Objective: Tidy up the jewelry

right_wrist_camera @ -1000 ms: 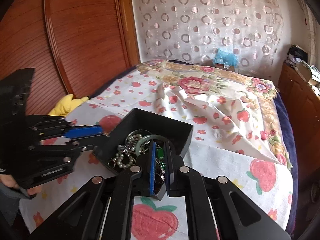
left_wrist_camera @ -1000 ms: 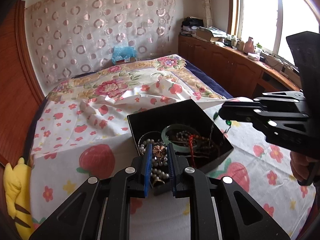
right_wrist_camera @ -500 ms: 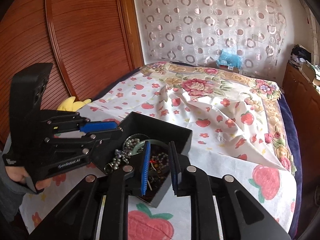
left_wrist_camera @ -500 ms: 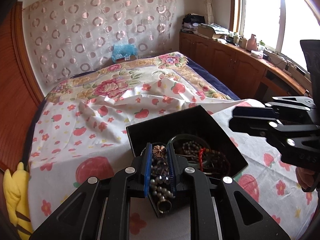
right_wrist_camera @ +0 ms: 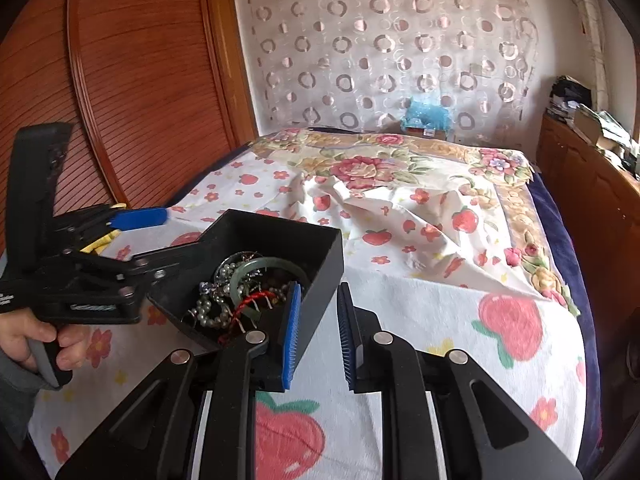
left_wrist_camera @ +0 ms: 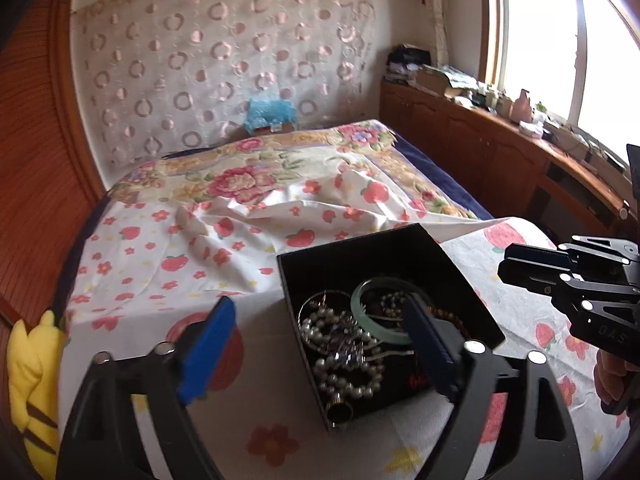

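Now the black jewelry box sits on the bed, on its strawberry-print sheet, holding a tangle of pearl strands, a pale green bangle and a red cord. My left gripper hangs over the box with its jaws opening wide and nothing pinched between them. My right gripper straddles the near box wall, jaws a little apart, not visibly pressing it. I judge the box light and stiff, best taken by a wall. The pearls look limp and snag-prone, so I'd lift one strand by its middle. The bangle is rigid, slick and breakable.
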`<state>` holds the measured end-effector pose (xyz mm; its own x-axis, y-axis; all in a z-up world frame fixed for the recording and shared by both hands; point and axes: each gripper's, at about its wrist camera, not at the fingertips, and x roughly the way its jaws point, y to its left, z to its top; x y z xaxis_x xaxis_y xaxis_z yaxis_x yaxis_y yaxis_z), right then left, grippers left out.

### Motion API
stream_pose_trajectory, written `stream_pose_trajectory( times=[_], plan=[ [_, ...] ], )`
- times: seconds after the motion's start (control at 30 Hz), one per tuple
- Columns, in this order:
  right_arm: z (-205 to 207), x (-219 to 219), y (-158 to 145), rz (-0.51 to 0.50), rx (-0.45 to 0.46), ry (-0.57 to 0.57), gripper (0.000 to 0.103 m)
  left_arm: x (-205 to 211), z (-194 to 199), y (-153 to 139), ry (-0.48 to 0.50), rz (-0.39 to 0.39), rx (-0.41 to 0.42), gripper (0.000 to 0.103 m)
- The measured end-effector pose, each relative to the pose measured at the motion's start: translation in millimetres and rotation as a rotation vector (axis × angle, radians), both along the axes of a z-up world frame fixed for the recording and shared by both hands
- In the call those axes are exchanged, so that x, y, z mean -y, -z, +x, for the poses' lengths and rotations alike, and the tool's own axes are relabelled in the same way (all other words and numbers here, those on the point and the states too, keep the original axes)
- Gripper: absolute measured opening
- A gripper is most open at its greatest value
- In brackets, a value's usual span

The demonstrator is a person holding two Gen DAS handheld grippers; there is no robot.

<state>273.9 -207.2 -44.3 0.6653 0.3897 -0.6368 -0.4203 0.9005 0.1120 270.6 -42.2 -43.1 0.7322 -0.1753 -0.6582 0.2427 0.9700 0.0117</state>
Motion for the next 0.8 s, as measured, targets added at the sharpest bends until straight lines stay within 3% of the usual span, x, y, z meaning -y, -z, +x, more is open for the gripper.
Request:
stream_pose_trajectory(
  times=[0.13, 0.27, 0.33, 0.5, 0.63, 0.8],
  plan=[
    [-11.3, 7.9, 0.5, 0.017, 0.007, 0.024, 0.021, -7.2, -17.3, 0.6, -0.038, -0.014, -0.001, 0.092],
    [-27.3, 13.5, -2.3, 0.026, 0.033, 0.055, 0.055, -10.0, -41.7, -2.0, -0.056, -0.02, -0.004, 0.095],
    [-36.0, 16.9, -4.3, 0.039, 0.044, 0.066, 0.061, -10.6, -54.8, -4.2, -0.064, -0.021, 0.004, 0.095],
    [-64.7, 24.2, -11.8, 0.06, 0.07, 0.122, 0.094, -7.4, -83.1, -7.1, -0.068, 0.002, 0.005, 0.095],
    [-88.9, 23.2, -18.8, 0.047, 0.109, 0.157, 0.101, -5.1, -106.0, -10.8, -0.076, 0.011, 0.03, 0.095],
    [-120.8, 21.0, -27.2, 0.044, 0.129, 0.186, 0.101, -4.6, -134.6, -21.4, -0.095, 0.002, 0.061, 0.095]
  ],
)
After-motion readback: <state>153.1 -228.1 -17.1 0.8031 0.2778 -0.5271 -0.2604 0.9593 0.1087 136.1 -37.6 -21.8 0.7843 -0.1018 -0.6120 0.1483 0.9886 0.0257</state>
